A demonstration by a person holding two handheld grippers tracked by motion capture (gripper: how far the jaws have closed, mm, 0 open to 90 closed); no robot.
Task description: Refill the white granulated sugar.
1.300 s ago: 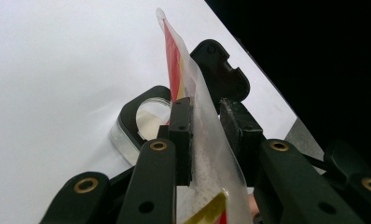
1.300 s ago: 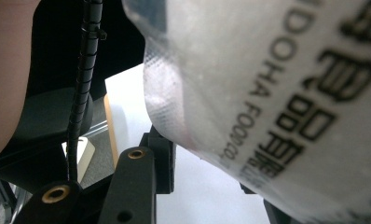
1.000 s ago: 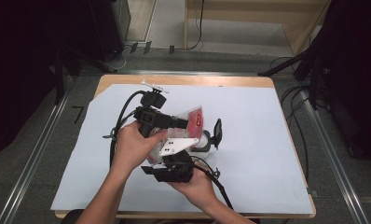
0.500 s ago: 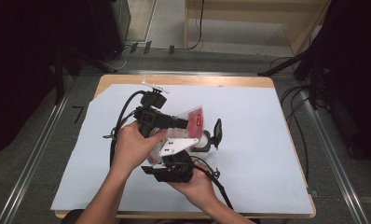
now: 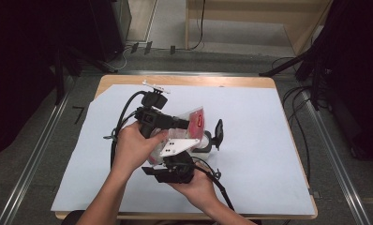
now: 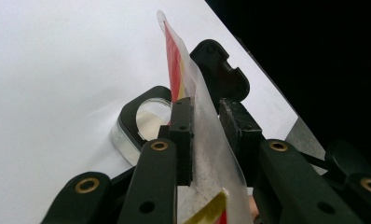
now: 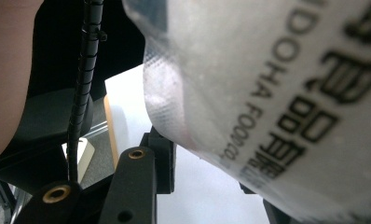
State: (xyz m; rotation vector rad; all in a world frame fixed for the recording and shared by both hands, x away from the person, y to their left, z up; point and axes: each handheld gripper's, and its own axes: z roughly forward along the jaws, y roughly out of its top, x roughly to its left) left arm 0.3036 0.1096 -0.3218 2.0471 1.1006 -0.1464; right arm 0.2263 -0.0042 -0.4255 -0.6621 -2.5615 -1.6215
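A clear plastic pouch (image 5: 194, 123) with red and yellow printing is held above the middle of the tabletop (image 5: 269, 140), between the 2 grippers. The tabletop is covered by a white sheet, with bare wood left showing along the far edge and the near right corner. Wide open room is seen toward the right edge and the far right corner; a narrower bare strip lies toward the left edge.

The left gripper (image 5: 187, 123) is held level and pointed toward the right edge. In the left gripper view the pouch (image 6: 207, 140) is seen edge-on between the jaws, its long axis running away from the camera and its far end tilted up; the left pad is pressed against the film, while it cannot be told whether the right pad touches it.

The right gripper (image 5: 208, 140) is held nearer the near edge, under the pouch. In the right gripper view the pouch (image 7: 277, 93) hangs close before the lens and crosses the jaws; 1 pad lies at its lower edge, the other is hidden, so it cannot be told whether the film is pinched there.

Black printing is read on the clear film: "DOHA FOOD", beside larger characters that are not legible. A red mark on the pouch in the high view is too small to read.
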